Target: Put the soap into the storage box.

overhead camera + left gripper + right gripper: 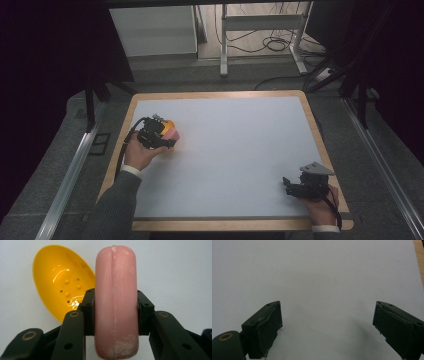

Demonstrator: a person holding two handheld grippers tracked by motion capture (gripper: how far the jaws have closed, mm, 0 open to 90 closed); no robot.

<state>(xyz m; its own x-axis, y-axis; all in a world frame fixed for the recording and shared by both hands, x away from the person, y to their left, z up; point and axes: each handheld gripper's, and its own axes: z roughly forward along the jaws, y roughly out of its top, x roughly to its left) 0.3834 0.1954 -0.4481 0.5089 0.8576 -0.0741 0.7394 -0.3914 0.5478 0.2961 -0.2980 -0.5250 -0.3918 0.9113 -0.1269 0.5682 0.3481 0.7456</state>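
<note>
At the table's left side, the left gripper (167,137) clamps one pink soap bar (115,302) between its two jaws, the bar standing on edge. One yellow dish (62,285), oval and dotted with small holes, lies just beside the soap on the white mat (235,150). Well apart, near the right front corner, the right gripper (327,325) rests with both jaws spread wide, nothing between them

Grey floor (380,150), cables (280,45), metal frame (260,22).
</note>
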